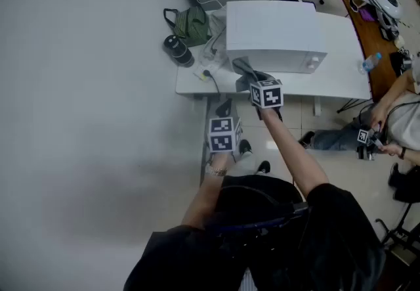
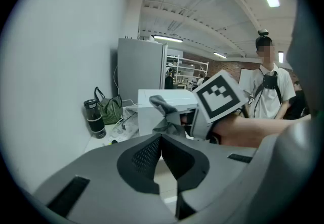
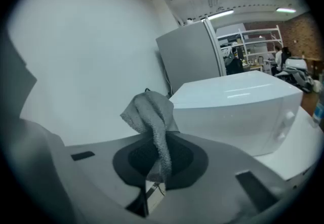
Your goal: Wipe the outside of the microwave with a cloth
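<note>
A white microwave stands on a white table. My right gripper is shut on a grey cloth, which sticks up from between the jaws just short of the microwave's front left corner. In the right gripper view the cloth stands bunched above the shut jaws, with the microwave right behind it. My left gripper hangs lower and nearer to me, off the table's front edge. Its jaws are shut with nothing between them. The left gripper view shows the cloth and the microwave ahead.
A green bag, a black bottle and cables lie on the table left of the microwave. A wall runs along the left. A seated person is at the right, and a plastic bottle stands near the table's right end. Another person stands behind.
</note>
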`<state>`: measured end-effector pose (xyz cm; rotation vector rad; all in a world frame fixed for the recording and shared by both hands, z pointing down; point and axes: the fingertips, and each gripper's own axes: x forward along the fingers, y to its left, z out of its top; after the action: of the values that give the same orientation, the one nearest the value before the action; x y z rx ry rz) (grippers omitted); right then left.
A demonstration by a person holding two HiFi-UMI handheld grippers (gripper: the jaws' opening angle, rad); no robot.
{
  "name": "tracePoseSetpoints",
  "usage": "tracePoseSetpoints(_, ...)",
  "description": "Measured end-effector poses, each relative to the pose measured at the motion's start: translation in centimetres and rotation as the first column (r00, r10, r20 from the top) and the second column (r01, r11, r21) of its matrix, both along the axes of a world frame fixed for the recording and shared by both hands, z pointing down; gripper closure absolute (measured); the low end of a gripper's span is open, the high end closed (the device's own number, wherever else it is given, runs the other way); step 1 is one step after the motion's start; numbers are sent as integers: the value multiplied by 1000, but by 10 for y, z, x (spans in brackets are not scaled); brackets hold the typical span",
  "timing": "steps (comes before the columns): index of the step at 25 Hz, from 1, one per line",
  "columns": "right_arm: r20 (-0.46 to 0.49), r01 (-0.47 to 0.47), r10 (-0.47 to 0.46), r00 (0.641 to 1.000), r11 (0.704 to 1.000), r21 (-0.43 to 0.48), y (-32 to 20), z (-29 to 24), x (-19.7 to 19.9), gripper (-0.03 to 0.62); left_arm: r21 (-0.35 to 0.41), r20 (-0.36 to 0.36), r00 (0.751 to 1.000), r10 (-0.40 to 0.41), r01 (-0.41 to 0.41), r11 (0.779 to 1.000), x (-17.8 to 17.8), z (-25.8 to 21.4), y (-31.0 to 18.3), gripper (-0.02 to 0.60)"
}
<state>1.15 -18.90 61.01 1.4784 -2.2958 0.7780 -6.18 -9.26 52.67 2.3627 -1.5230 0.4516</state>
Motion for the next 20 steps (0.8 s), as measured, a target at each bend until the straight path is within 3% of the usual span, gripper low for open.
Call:
tracePoseSetpoints(4,-108,24,-33,994,997,-75,-55,40,-26,569,26,62,998,0,-2,1000,-17,-6,-42,580)
tracePoseSetpoints(9,-36,-76,73,997,993,-90,-90,49,-12,569,5,18,1000,0,0,1000,-31,4,-80,580)
tracePoseSetpoints(11,-20,-138,137,990,988,-75,-108,41,22,569,-3,5,1000,15,-15,1000,-25,10,-97,580)
tracePoseSetpoints(15,-88,-233,224,971,965,-121,-97,51,113,569,-38,-28,997,68,-69,997,-1,16,-113,580)
tracePoseSetpoints(20,-184,-415,393,901,904,-104,-80,58,240,569,-33,-39,994,106,-107,994,30,11,-142,580)
